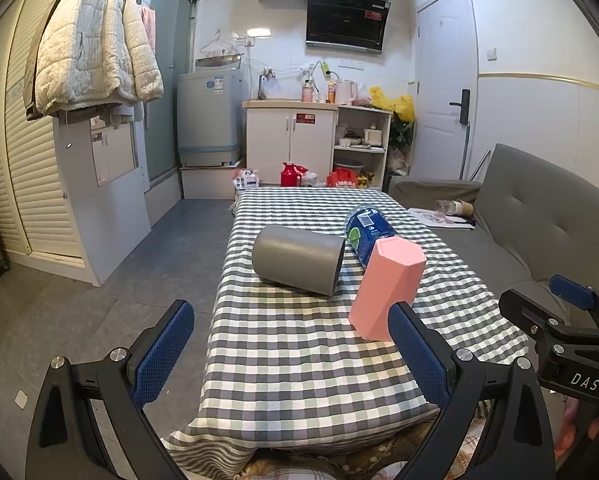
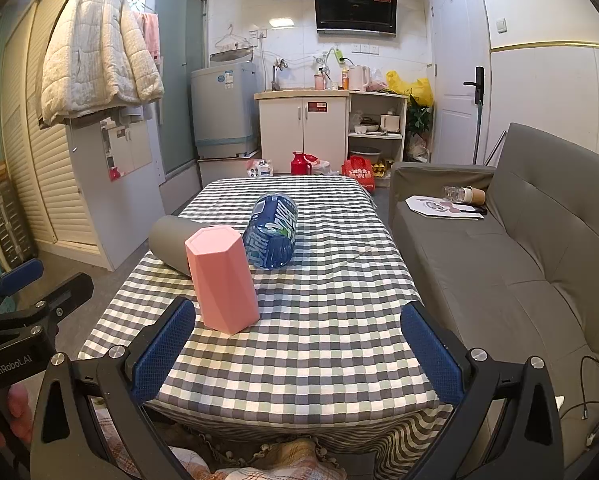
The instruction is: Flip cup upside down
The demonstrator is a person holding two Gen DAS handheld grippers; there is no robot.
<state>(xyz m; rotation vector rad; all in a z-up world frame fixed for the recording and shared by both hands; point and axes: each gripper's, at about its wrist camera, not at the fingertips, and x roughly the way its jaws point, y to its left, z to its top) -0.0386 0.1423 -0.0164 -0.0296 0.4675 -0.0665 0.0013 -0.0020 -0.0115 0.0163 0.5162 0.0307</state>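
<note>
From the left wrist we see our left gripper (image 1: 289, 350) spread wide and empty above the near end of the checked table (image 1: 299, 368); the pink cup (image 1: 385, 286) stands closed end up, slightly tilted, ahead and to the right, its base just behind our right finger (image 1: 417, 356); a grey cup (image 1: 299, 258) lies on its side further back and left, a blue bottle (image 1: 365, 232) lies behind the pink cup; our right gripper (image 1: 571, 328) shows at the right edge.

From the right wrist our right gripper (image 2: 299, 348) is likewise open, holding nothing; the pink cup (image 2: 223, 278) stands ahead on the left, just beyond our left finger (image 2: 163, 354); the grey cup (image 2: 171, 244) lies behind it, the blue bottle (image 2: 273, 230) further right.
</note>
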